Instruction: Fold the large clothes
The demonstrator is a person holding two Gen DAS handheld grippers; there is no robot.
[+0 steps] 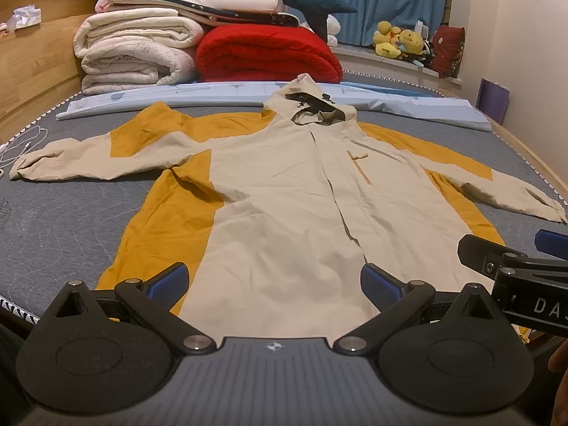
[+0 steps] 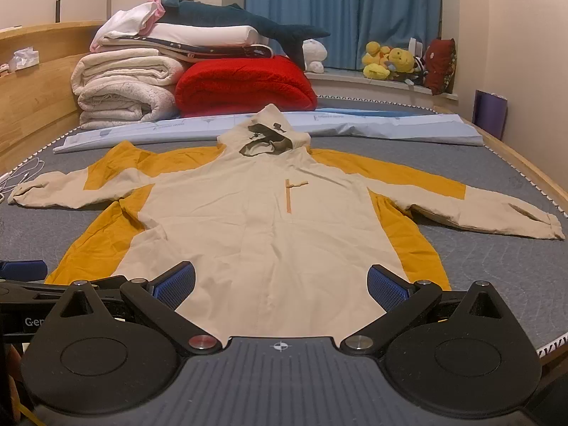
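Both wrist cams low, hem-side, sharing jacket (image 1: 284, 191) lengthwise.

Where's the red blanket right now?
In both views the red blanket sits folded at the far end of the bed, behind the jacket's hood, right beside the stack of white blankets.

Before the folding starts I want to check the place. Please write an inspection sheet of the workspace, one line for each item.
Surface: grey quilted mattress in a wooden bed frame.
Job's things: beige and mustard hooded jacket, spread flat, front up, both sleeves out to the sides, no fold made yet.
Clutter: folded cream blankets, folded red fleece blanket, long pale blue flat package behind the hood.
Grippers: left gripper open, above the hem; right gripper open, above the hem; neither holds cloth.
Cables: thin white cable by the sleeve cuff on the left.
Surroundings: blue curtains, yellow plush toys on the sill.
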